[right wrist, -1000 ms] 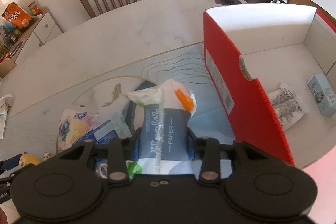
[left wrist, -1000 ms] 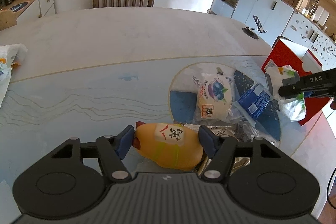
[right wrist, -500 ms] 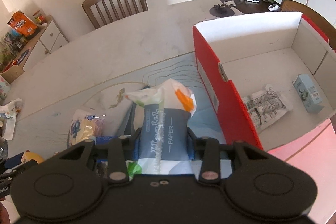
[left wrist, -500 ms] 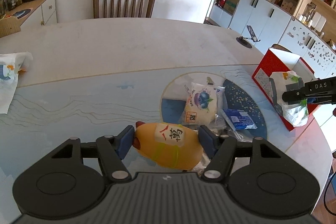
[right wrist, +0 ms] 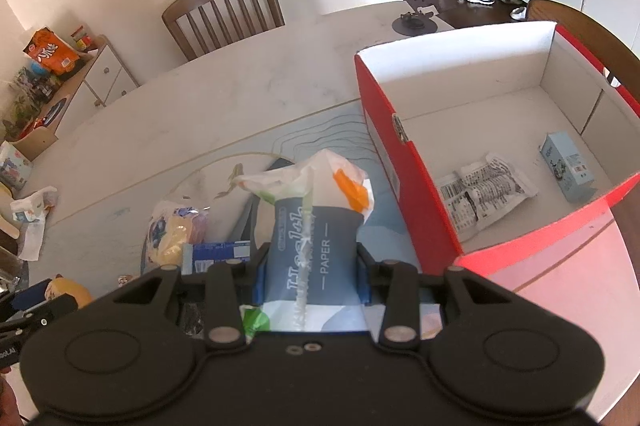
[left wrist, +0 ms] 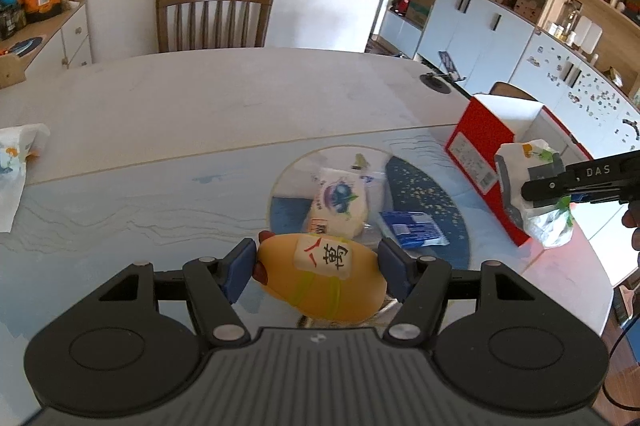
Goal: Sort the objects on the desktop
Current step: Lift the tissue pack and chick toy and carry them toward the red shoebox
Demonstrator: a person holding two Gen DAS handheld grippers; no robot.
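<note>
My left gripper is shut on a yellow squeeze toy with a white label, held above the blue mat. My right gripper is shut on a tissue pack marked PAPER, held just left of the red box. That pack and the right gripper also show at the right of the left wrist view, in front of the red box. On the mat lie a blueberry snack bag and a blue wrapper.
Inside the red box lie a printed sachet and a small light-blue carton. A crumpled tissue packet lies at the table's left. A wooden chair stands behind the table. A phone stand sits at the far right edge.
Both grippers have risen with their loads; the table items look smaller and lower. The right gripper moved nearer the red box, so more of its inside shows.
</note>
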